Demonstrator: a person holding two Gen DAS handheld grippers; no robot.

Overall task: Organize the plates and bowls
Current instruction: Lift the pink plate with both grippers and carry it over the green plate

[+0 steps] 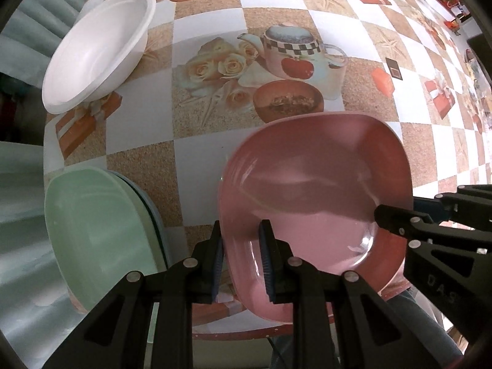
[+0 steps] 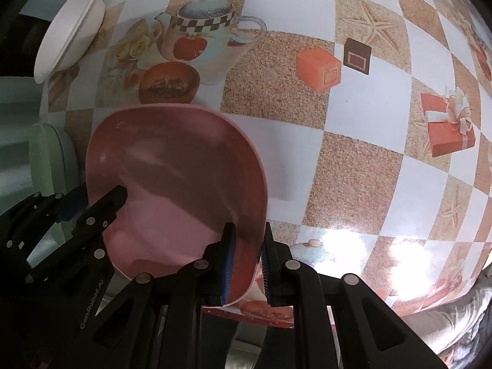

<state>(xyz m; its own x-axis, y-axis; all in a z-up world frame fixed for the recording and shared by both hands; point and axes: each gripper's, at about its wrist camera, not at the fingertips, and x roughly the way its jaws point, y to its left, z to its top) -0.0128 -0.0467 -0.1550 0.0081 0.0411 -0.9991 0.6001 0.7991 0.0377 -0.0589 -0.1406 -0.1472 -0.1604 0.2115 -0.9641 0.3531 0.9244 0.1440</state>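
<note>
Black ribbed-padded left gripper [image 1: 241, 258] and right gripper [image 2: 247, 264] fingers each straddle the glossy, rounded-square pink plate's [image 1: 313, 190] opposite rims, gripping it.

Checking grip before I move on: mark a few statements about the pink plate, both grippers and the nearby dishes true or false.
1. Both grippers straddle the pink plate rim. True: left gripper, right gripper.
2. The white bowl holds food. False: it is empty.
3. A green plate lies left of the pink one. True.
4. The pink plate is stacked on the green plate. False: they sit apart.
</note>
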